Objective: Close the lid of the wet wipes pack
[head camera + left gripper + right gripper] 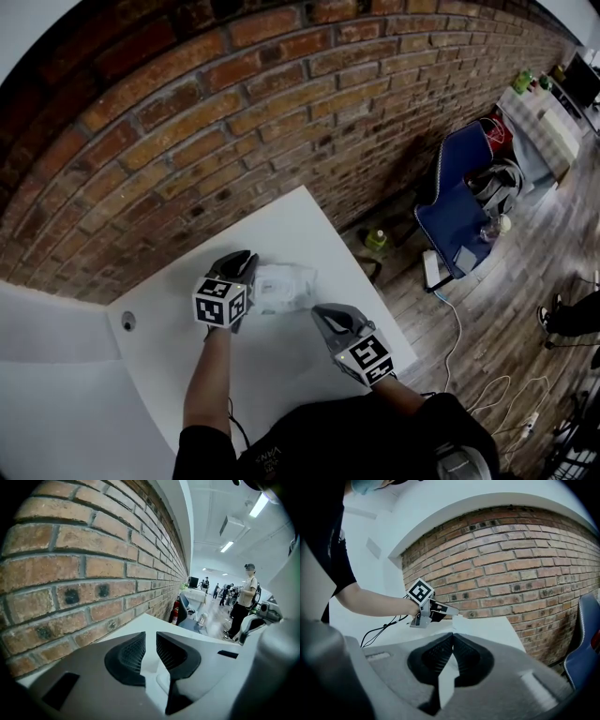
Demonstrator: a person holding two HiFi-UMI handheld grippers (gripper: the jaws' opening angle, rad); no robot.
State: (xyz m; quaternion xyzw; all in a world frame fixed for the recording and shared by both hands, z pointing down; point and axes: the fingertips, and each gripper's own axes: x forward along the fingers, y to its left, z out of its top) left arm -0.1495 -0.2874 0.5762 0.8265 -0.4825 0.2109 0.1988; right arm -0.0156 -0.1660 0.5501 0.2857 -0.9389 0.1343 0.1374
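The white wet wipes pack (284, 286) lies on the white table (309, 220), near the brick wall. My left gripper (246, 261) sits right beside the pack's left end and points toward the wall. In its own view the left gripper (150, 641) has its jaws a narrow gap apart with nothing between them, and the pack is out of sight. My right gripper (323, 314) hovers just in front of the pack, shut and empty. In the right gripper view the right gripper (452, 641) has its pads touching. Beyond them are the left gripper (455, 613) and the pack (461, 619).
The brick wall (234, 112) runs close behind the table. A small round hole (128, 322) is in the tabletop at left. Off the table's right edge are a green bottle (377, 240), a blue chair (459, 202) and floor cables (487, 394). People (246, 597) stand far off.
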